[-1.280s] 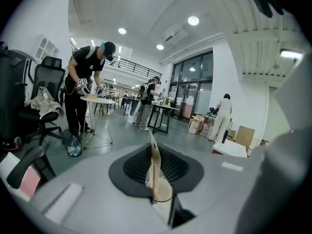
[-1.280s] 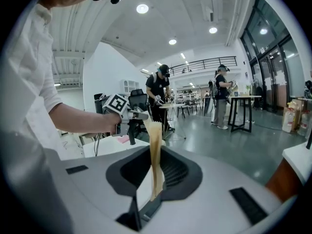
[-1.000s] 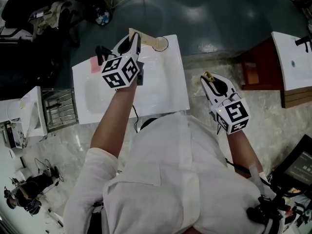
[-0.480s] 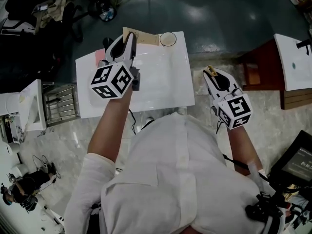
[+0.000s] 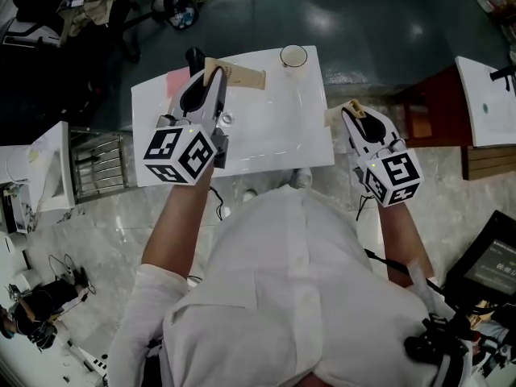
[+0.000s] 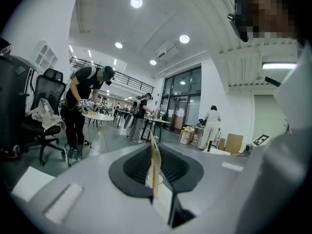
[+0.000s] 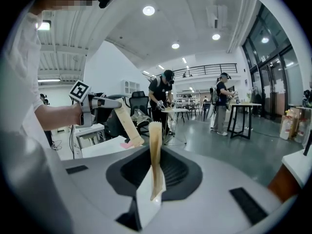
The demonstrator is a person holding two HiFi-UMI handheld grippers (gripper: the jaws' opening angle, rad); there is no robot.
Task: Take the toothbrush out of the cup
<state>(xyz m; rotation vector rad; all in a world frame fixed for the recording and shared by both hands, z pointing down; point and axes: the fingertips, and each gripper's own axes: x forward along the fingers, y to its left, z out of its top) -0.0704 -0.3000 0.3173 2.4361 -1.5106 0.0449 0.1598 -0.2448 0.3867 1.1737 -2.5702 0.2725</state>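
A: Below the head camera, saw mostly a person (image 5: 282, 297) in a white shirt, with both forearms stretched forward. And past the shirt?

B: Spotted a white table (image 5: 282, 131), set against a dark floor (image 5: 363, 22).

A: And the left gripper (image 5: 216, 75)?

B: Found it above the table's left half. Had its jaws narrow, clamped on the toothbrush (image 5: 242, 74).

A: Looked like what?

B: Like a flat tan piece. Jutted sideways from the jaws, toward the right in the head view. Showed edge-on as a thin tan line in the left gripper view, and slanted down from those jaws in the right gripper view.

A: And the right gripper (image 5: 350, 110)?

B: Hung just off the table's right edge. Had its jaws narrow too, pressed on a tan strip (image 7: 155, 155) standing upright between them. Could not tell what sort of strip.

A: Out of the cup (image 5: 294, 56), then, that toothbrush?

B: Yes. Was out of it and apart from it, with the nearer end a little left of the rim. Saw the cup upright at the table's far edge.

A: Anything smaller?

B: Only a pink note (image 5: 176, 81) toward the far left corner, just beside the left gripper.
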